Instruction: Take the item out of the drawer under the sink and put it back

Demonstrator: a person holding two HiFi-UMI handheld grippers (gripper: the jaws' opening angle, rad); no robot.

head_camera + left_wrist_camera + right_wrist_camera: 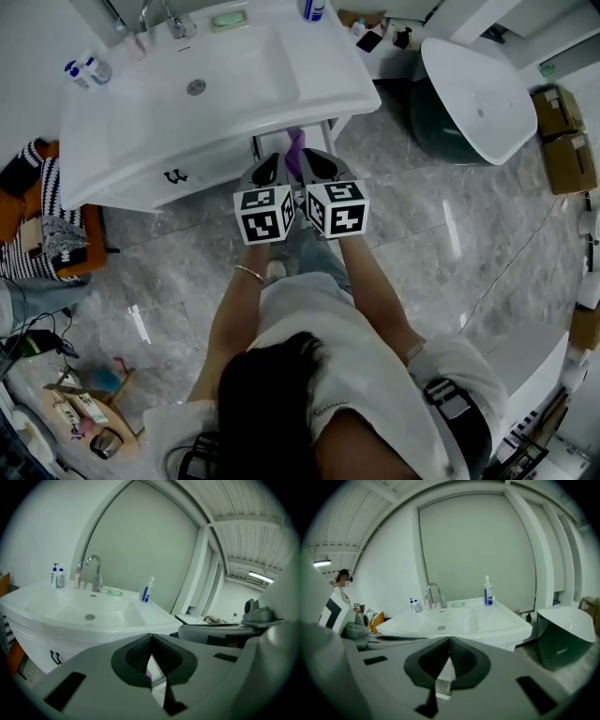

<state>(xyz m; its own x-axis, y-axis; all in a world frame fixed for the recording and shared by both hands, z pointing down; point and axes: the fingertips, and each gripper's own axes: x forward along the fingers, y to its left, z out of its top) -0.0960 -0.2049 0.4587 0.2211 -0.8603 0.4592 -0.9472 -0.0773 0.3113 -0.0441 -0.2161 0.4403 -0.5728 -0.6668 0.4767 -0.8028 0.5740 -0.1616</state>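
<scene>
Two closed jaws: left gripper, right gripper, purple item between them, facing sink

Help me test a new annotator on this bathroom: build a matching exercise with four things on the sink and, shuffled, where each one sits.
Things:
1 tap
2 green soap dish
3 blue-and-white bottle
4 drain

Places:
A bottom of the sink
B its back right corner
C back rim, behind the drain
D back rim, just right of the tap

Pairs: 1-C; 2-D; 3-B; 4-A
</scene>
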